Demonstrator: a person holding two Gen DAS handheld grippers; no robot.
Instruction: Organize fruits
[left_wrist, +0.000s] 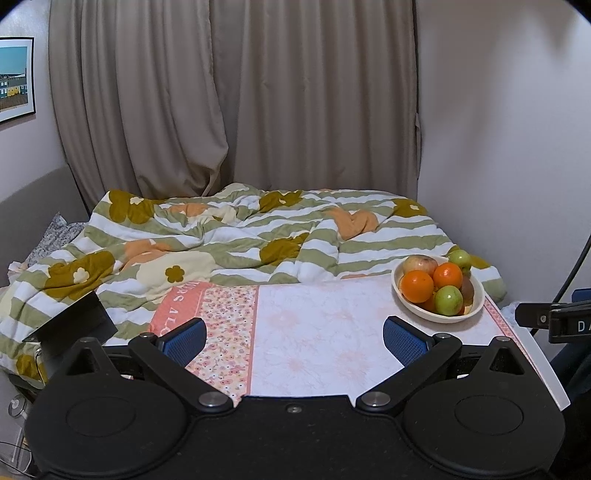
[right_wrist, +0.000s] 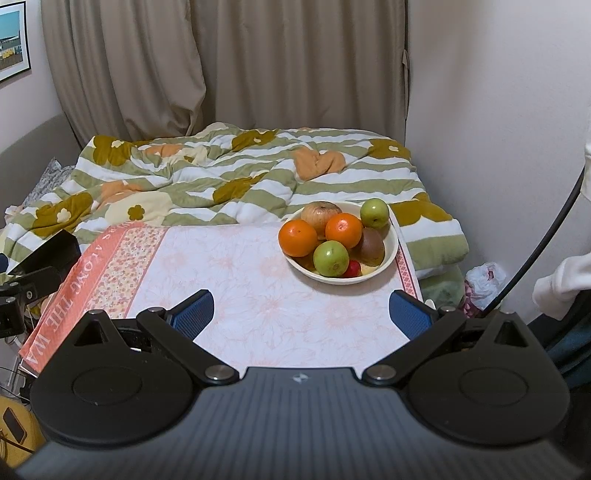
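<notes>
A cream bowl (right_wrist: 390, 254) full of fruit stands at the far right of the table; it also shows in the left wrist view (left_wrist: 478, 306). It holds two oranges (right_wrist: 298, 237), two green apples (right_wrist: 331, 258), a brown kiwi (right_wrist: 372, 246), a tan round fruit (right_wrist: 320, 213) and something small and red (right_wrist: 352, 269). My right gripper (right_wrist: 301, 314) is open and empty, just short of the bowl. My left gripper (left_wrist: 293, 341) is open and empty, over the table to the left of the bowl.
The table carries a pink floral cloth (right_wrist: 236, 291) with an orange lettered border (right_wrist: 70, 295). Behind it lies a bed with a green-striped flowered quilt (right_wrist: 229, 177), then beige curtains (right_wrist: 258, 74). A wall stands on the right, with a black cable (right_wrist: 543, 243).
</notes>
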